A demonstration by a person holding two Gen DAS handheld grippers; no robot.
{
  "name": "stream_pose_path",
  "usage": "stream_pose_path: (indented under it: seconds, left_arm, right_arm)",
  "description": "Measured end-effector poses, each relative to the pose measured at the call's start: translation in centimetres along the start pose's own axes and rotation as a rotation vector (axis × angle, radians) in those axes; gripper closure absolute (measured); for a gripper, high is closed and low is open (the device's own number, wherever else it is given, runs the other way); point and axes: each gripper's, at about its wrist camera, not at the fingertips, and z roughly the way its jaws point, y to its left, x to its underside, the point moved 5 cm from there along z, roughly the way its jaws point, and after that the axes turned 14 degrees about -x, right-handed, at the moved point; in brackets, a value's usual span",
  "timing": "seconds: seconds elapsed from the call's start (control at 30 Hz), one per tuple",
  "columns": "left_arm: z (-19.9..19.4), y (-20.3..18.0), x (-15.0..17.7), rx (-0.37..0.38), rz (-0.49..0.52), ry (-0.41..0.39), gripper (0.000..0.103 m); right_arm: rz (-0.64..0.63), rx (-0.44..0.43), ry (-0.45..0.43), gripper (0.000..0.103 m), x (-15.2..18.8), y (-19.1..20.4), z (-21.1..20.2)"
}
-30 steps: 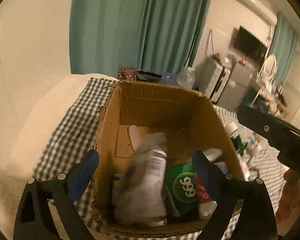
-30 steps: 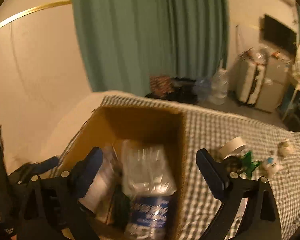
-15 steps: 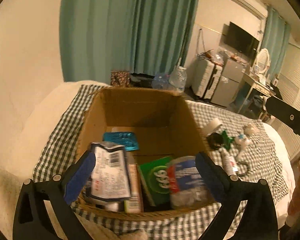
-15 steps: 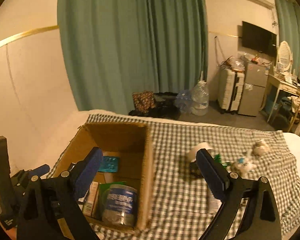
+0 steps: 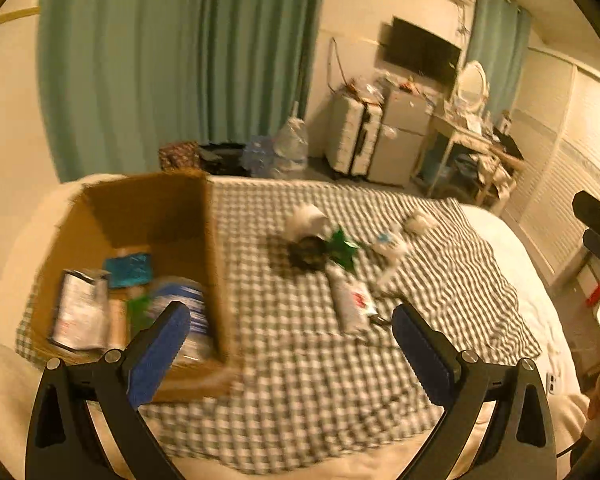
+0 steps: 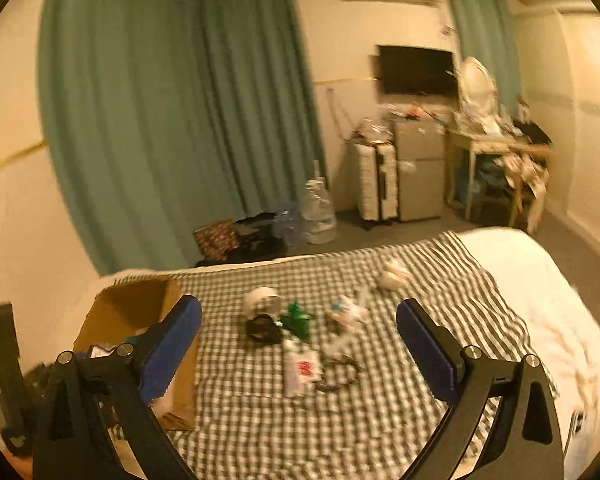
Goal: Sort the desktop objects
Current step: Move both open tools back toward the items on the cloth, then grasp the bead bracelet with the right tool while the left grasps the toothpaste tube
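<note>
Hovering over the checked cloth [image 5: 300, 380], I kept both grippers' fingers [image 5: 158, 354] [image 6: 428, 354] wide and empty, cardboard box [image 5: 148, 212] at left.

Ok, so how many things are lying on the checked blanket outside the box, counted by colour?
White: 4 (tape roll, packet with red mark, blue-marked item, lump)
Black: 2 (round thing, cord)
Green: 1 (crinkly thing)
Total: 7, though the blur may hide more.

Box [image 5: 148, 216] on cloth [image 5: 300, 380] at left w/ packets inside; loose items [image 5: 324, 248] to its right.
</note>
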Motion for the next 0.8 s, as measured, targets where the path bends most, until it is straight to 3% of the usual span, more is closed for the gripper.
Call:
stream_pose_path:
  seconds: [0.13,0.3,0.5,0.63,0.8]
  left_arm:
    - [2.8,-4.4,1.6,-0.020,0.018,0.041,0.000]
    - [8.5,-8.2,3.4,-0.067,0.018,0.104,0.000]
    - [15.9,-11.6,4.6,-0.103,0.025,0.182,0.000]
    - [20.5,-12.5,4.8,-0.143,0.049,0.225,0.000]
    - [24.3,-11.9,5.3,-0.177,0.064,0.281,0.000]
  right_arm:
    - [0.041,0.038,0.012,0.004,1.5,-5.2,0.4]
    - [0.062,0.040,0.052,0.004,5.2,-9.7,4.0]
    - [0.079,-0.004,0.195,0.005,10.7,-13.3,10.7]
    - [0.082,-0.015,0.260,0.007,12.6,-14.6,14.7]
    - [0.146,-0.022,0.355,0.020,14.2,-16.3,19.8]
